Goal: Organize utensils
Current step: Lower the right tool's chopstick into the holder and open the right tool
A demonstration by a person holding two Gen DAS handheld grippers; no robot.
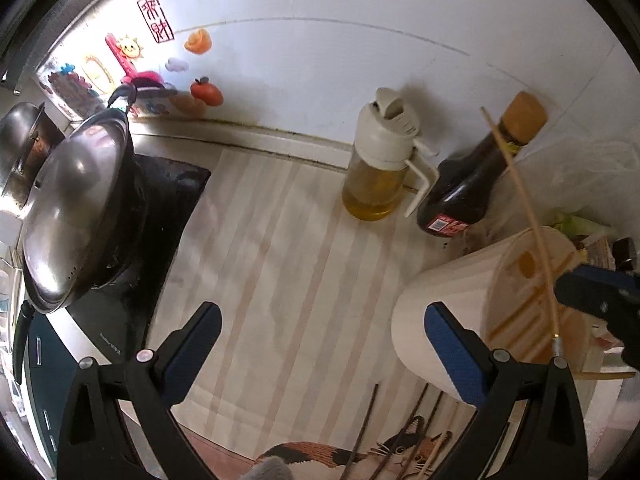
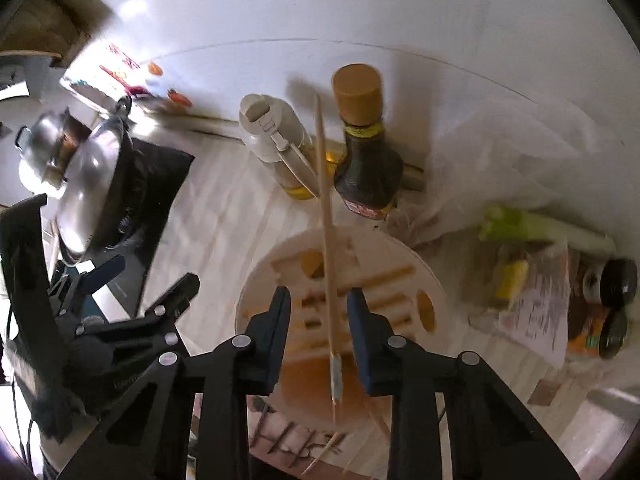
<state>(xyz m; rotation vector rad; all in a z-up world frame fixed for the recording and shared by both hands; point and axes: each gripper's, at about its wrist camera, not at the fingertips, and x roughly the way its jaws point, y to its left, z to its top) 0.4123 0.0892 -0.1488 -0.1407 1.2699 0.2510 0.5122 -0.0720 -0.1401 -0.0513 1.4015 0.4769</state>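
A cream round utensil holder (image 2: 276,268) with a slotted top sits under my right gripper (image 2: 319,312). One light wooden chopstick (image 2: 327,240) stands tilted in the holder, running up between the right jaws. There is a gap on both sides of it, so neither blue pad touches it and the gripper is open. The left wrist view has the holder (image 1: 440,300) at the right, with that chopstick (image 1: 524,204) beside a right fingertip (image 1: 588,286). My left gripper (image 1: 324,320) hangs wide open and empty over the striped mat. Several dark chopsticks (image 1: 362,428) lie on the mat near the bottom edge.
An oil dispenser (image 1: 376,168) and a dark sauce bottle (image 1: 468,184) stand by the back wall. A wok with a steel lid (image 1: 76,208) sits on the black stove at the left. A plastic bag, scallions (image 2: 540,228) and small jars (image 2: 612,284) crowd the right side.
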